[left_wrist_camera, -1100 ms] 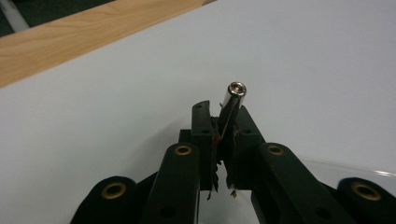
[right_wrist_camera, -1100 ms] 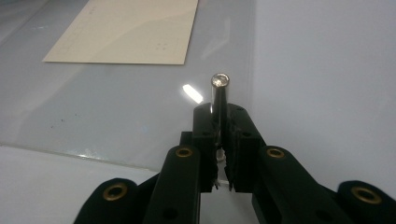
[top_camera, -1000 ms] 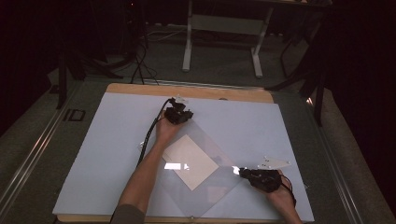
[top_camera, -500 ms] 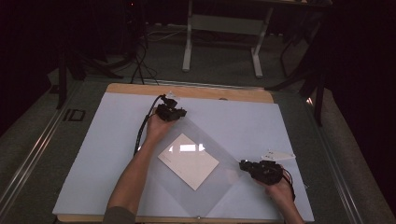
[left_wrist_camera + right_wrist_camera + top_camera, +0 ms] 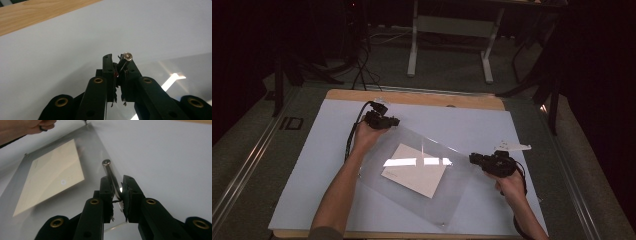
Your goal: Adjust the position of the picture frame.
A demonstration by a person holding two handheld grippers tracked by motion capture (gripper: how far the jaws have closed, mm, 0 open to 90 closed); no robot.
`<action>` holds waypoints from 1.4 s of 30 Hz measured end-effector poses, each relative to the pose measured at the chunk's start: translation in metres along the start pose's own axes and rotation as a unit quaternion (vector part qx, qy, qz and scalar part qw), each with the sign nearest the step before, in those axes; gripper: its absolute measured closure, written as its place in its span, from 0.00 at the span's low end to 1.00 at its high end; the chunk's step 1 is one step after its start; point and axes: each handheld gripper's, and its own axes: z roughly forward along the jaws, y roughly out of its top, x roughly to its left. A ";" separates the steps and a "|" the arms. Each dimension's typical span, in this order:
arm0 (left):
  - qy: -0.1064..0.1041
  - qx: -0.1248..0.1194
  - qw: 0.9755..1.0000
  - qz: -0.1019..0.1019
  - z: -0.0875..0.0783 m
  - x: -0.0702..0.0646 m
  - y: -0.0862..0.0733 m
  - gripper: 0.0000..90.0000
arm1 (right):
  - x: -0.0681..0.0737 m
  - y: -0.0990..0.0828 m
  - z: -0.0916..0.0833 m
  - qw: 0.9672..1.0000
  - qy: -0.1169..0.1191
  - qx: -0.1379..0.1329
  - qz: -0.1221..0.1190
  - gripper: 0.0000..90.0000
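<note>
The pale mat point(image 5: 312, 165) covers nearly the whole wooden board point(image 5: 422, 97), which shows as a bare strip along the far edge. Over the middle of the mat sits the clear panel point(image 5: 452, 195), turned askew so that its corners point far-left, right, near and left. The sheet of paper point(image 5: 417, 172) is enclosed in it, left of the panel's centre.

The left gripper point(image 5: 384, 121) is at the far-left corner. Its jaws are pinched together on the left pin point(image 5: 127, 57), a small metal bolt at that corner. The right gripper point(image 5: 474, 159) is at the right corner with the right pin point(image 5: 110, 171) standing between its jaws. These jaws have just been opening, and a thin gap seems to show beside the pin. Whether the pads are pressing on it I cannot tell.

By my reading, the panel is already gripped at two opposite corners and brought to the middle of the mat. Setting it square, or letting go of it, looks to be what is left. The right side seems to be in the act of letting go.

There is open mat on every side. The near corner comes closest to an edge, close to the near rim of the mat. To the far side and the right the mat lies bare, so a shift that way looks safest.
</note>
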 end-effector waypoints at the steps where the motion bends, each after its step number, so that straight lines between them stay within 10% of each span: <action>1: 0.000 -0.001 1.000 -0.001 -0.003 0.001 -0.001 0.93 | -0.002 0.003 0.002 1.000 0.000 0.000 0.001 0.88; 25: -0.001 -0.026 1.000 -0.010 -0.063 0.001 -0.039 0.92 | -0.035 0.040 0.054 0.999 -0.003 0.007 0.048 0.89; 42: 0.014 -0.031 0.999 -0.038 -0.053 -0.008 -0.071 0.90 | -0.040 0.033 0.075 0.998 -0.026 0.036 0.043 0.89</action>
